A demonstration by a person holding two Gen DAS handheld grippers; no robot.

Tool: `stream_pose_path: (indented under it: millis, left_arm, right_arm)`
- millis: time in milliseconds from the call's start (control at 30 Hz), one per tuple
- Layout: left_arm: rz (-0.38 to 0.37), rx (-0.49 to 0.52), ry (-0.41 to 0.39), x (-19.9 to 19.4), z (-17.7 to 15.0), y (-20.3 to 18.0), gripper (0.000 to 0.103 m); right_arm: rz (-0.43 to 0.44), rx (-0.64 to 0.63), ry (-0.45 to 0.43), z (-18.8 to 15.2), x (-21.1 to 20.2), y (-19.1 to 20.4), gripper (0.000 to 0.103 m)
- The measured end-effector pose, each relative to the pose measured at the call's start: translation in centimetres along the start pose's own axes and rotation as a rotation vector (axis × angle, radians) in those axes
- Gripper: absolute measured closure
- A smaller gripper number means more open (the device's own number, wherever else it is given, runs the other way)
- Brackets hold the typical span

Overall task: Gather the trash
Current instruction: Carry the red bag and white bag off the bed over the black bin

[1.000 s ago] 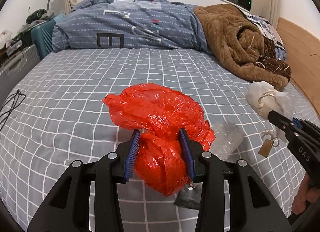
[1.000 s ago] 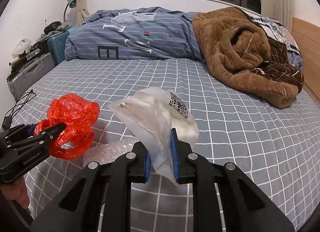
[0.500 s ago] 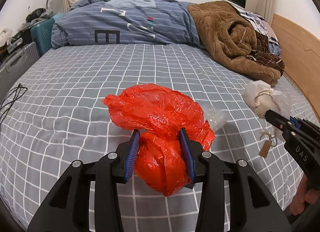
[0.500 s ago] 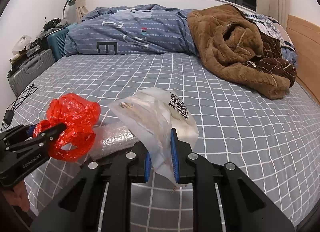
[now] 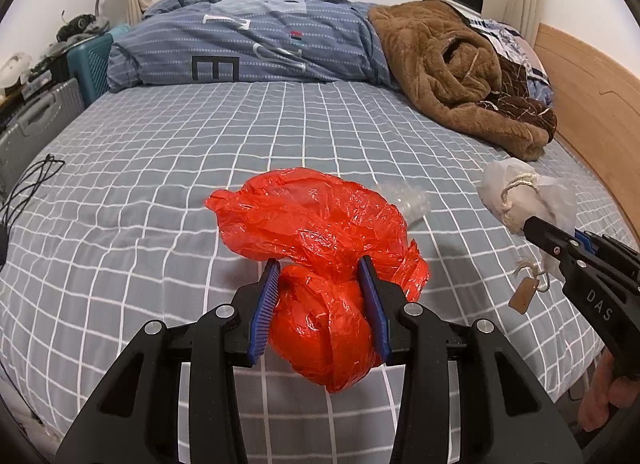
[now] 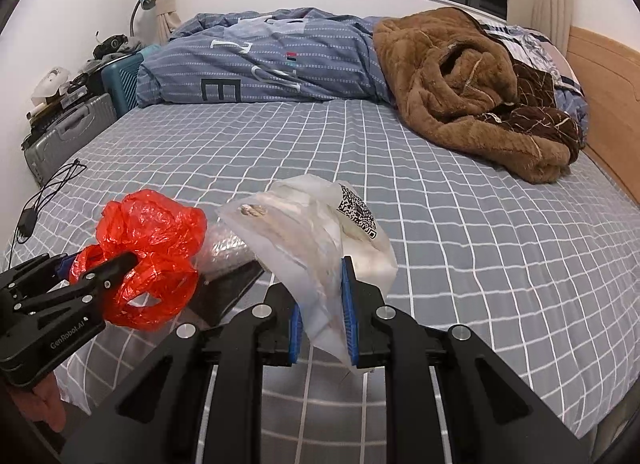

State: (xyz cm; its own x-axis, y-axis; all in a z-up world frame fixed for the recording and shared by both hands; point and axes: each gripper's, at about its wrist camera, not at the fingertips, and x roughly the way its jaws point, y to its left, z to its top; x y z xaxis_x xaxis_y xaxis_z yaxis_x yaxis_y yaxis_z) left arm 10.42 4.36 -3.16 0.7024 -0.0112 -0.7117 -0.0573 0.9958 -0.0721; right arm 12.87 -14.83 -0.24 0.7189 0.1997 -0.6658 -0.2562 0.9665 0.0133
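Crumpled red plastic bag [image 5: 324,264] — clamped in left gripper [image 5: 320,304]; translucent white plastic pouch [image 6: 320,256] — clamped in right gripper [image 6: 320,304], above grey checked bedsheet [image 6: 460,223].

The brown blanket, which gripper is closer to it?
Right. The right gripper, holding the white bag, sits on the side of the brown blanket; the left gripper is farther away.

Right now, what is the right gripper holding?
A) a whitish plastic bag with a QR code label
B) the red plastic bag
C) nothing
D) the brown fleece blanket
A: the right gripper is shut on the whitish plastic bag, whose QR code label faces the camera.
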Motion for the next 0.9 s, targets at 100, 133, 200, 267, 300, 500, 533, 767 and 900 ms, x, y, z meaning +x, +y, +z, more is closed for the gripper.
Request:
stream_pose_path:
  millis: [100, 133, 200, 267, 300, 500, 533, 767, 900]
  left_arm:
    - [0.000, 0.000, 0.000, -0.8, -0.7, -0.1, 0.064]
    - [-0.002, -0.001, 0.000, -1.0, -0.9, -0.1, 0.064]
    - [-0.006, -0.002, 0.001, -1.4, -1.3, -0.1, 0.064]
    - [-0.006, -0.002, 0.000, -2.0, -1.8, -0.2, 0.064]
    - [-0.005, -0.001, -0.001, -2.3, -2.0, -0.2, 0.064]
    - [-0.008, -0.004, 0.001, -3.8, -3.3, -0.2, 0.064]
    - [-0.006, -0.001, 0.001, -4.0, -3.6, -0.2, 0.064]
    - [-0.002, 0.005, 0.006, -5.7, -5.4, -0.5, 0.064]
    - [0.000, 0.014, 0.017, -6.2, -6.4, -0.8, 0.064]
  right_arm:
    - [0.001, -0.002, 0.005, -0.8, -0.8, 0.4, 0.087]
    - [0.001, -0.003, 0.006, -1.0, -1.0, 0.5, 0.087]
    - [0.001, -0.007, 0.010, -1.6, -1.6, 0.7, 0.087]
    - [0.002, -0.010, 0.010, -2.0, -2.1, 0.9, 0.087]
    - [0.002, -0.010, 0.010, -2.3, -2.3, 1.0, 0.087]
    - [0.008, -0.011, 0.014, -3.7, -4.0, 1.5, 0.087]
    - [0.008, -0.012, 0.014, -4.0, -4.3, 1.6, 0.087]
    - [0.007, -0.007, 0.018, -5.6, -6.2, 1.7, 0.087]
    - [0.007, -0.004, 0.023, -6.4, -7.0, 1.8, 0.087]
